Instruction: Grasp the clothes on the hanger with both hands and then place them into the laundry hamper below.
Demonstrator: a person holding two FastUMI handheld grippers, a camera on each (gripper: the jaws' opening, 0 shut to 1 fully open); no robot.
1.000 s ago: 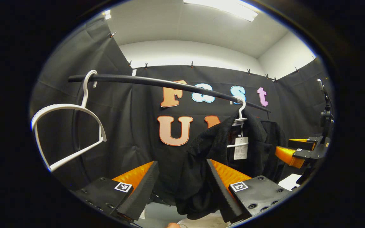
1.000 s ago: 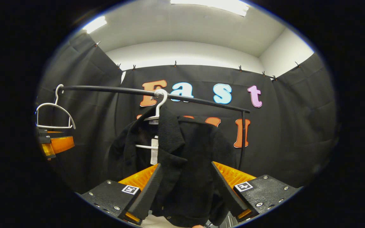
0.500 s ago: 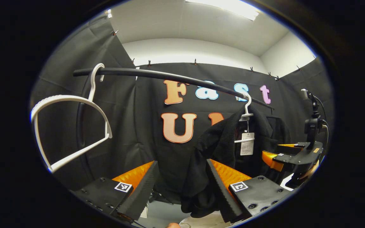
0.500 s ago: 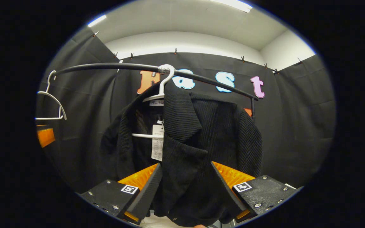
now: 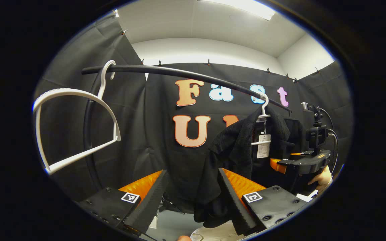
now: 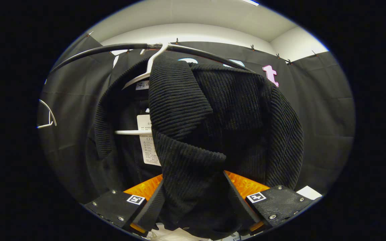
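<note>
A black ribbed jacket hangs on a white hanger from the black rail, with a paper tag inside its collar. My right gripper is open and close up against the jacket. The jacket's front panel hangs down between its orange fingers. In the left gripper view the jacket is farther off to the right. My left gripper is open, and the jacket's sleeve edge hangs just in front of its right finger. The right gripper and a hand are beside the jacket.
An empty white hanger hangs at the rail's left end, near my left gripper. A white rim, possibly the hamper, shows below the jacket. The rail's upright post stands behind the empty hanger.
My right gripper has moved up to the jacket, so its front panel now lies between the fingers. My left gripper has edged slightly forward. Both stay open.
</note>
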